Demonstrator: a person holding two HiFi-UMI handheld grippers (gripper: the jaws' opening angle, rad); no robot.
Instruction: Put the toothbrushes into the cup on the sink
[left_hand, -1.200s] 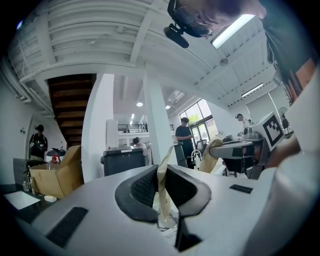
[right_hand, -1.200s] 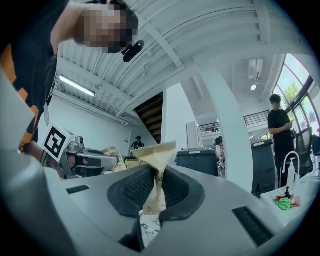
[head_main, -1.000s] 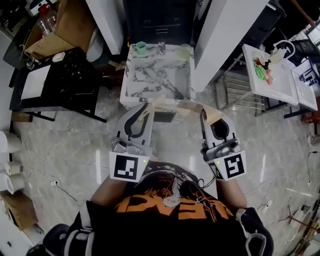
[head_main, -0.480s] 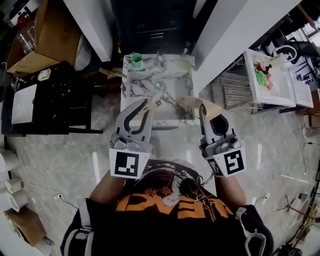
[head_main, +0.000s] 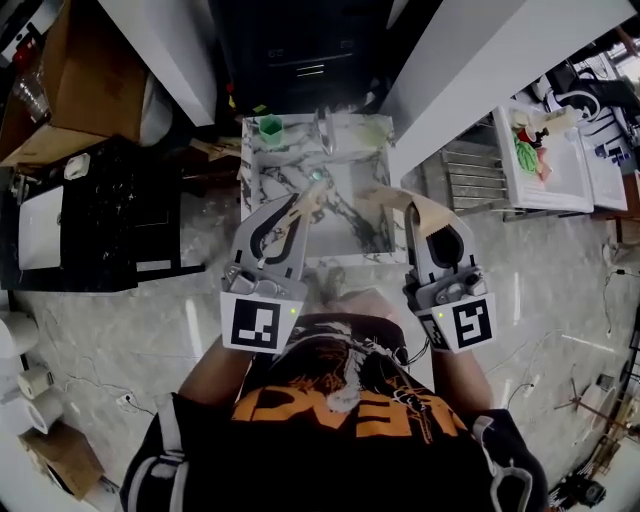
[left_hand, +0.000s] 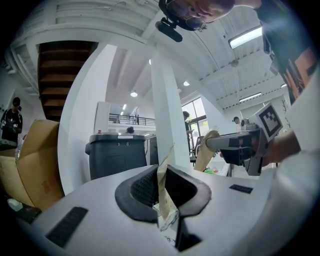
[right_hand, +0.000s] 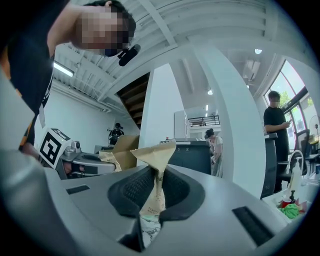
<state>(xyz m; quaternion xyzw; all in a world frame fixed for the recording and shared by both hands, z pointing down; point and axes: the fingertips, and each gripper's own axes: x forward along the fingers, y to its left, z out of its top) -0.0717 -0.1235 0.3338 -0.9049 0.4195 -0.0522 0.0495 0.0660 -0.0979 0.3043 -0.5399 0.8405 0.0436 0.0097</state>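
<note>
In the head view a marble sink (head_main: 262, 190) stands ahead of me, with a small green cup (head_main: 270, 126) on its back left corner beside the faucet (head_main: 325, 127). My left gripper (head_main: 296, 208) is shut on a brown paper toothbrush packet (head_main: 309, 198) and reaches over the sink's front left. My right gripper (head_main: 411, 214) is shut on a second paper packet (head_main: 395, 199) over the sink's front right edge. In the left gripper view the packet (left_hand: 164, 196) stands pinched between the pads. The right gripper view shows its packet (right_hand: 156, 170) pinched the same way.
A black table (head_main: 100, 215) and a cardboard box (head_main: 75, 75) stand left of the sink. A white pillar (head_main: 470, 70), a metal rack (head_main: 465, 180) and a white table (head_main: 575, 195) with items are on the right. Paper rolls (head_main: 25, 385) lie on the floor at left.
Both grippers moved forward with their packets, from short of the sink's front edge to over the basin. The jaws stayed shut.
</note>
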